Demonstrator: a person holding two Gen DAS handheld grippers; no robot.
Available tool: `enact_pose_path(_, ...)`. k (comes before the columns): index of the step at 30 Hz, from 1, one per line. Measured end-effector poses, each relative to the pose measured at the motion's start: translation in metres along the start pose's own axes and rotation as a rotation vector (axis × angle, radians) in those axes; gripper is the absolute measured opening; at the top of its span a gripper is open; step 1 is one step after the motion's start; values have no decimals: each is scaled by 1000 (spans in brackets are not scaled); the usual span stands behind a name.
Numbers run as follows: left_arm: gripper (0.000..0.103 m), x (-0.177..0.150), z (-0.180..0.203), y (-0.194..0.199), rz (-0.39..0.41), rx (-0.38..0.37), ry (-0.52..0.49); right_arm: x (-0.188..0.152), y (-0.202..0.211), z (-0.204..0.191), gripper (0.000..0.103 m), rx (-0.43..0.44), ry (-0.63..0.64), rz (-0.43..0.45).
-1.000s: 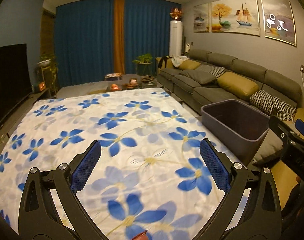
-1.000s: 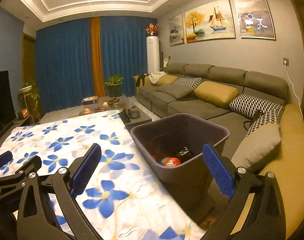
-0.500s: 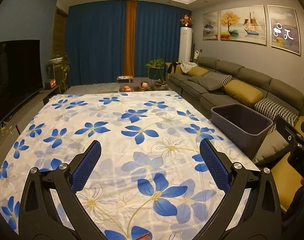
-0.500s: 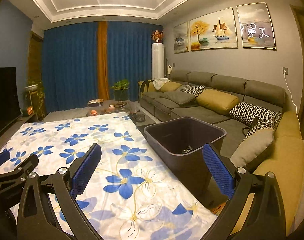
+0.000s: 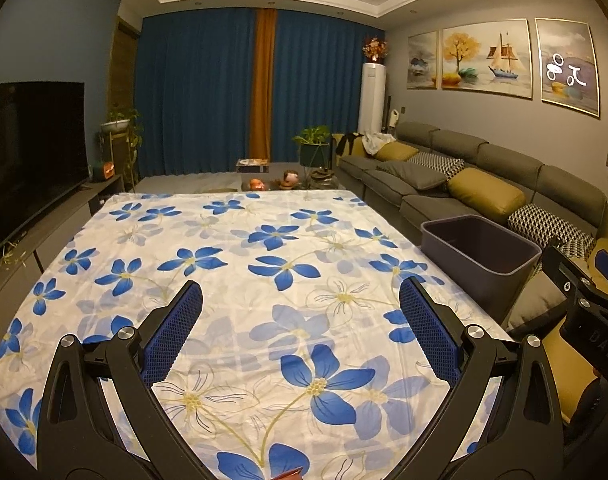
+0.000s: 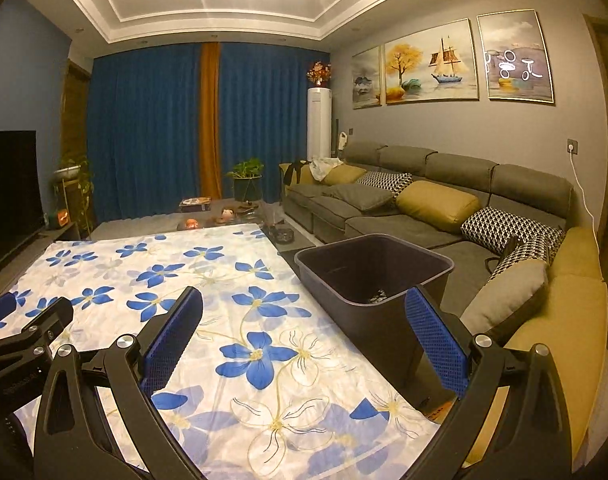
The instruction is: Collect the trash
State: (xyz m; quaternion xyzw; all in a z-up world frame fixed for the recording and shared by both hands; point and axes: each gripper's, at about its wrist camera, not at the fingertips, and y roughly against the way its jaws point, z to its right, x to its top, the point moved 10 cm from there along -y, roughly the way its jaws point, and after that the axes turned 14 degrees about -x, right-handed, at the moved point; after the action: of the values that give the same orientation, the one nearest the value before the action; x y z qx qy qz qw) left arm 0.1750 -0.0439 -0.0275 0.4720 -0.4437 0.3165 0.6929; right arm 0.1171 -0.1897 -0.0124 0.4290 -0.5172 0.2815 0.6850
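Floral cloth (image 5: 232, 264) covers the table, and its top shows no loose trash, apart perhaps from a reddish scrap (image 5: 290, 474) at the near edge, too cropped to identify. Left gripper (image 5: 300, 332) hangs spread and empty over the near edge. Right gripper (image 6: 304, 336), equally spread and empty, is nearer the bin (image 6: 374, 276), standing upright off the right edge, long axis running away toward the sofa (image 6: 444, 196).

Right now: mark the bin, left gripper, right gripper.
bin (image 6: 388, 288), right wrist view, inner far wall.
left gripper (image 5: 300, 334), left wrist view, midway between fingertips.
right gripper (image 6: 304, 338), right wrist view, midway between fingertips.
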Motion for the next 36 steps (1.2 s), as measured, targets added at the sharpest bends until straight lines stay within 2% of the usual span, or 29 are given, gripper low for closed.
enact_pose_path(36, 97, 5, 2, 6, 15, -4, 2, 1, 3, 4, 98, -6, -6, 2)
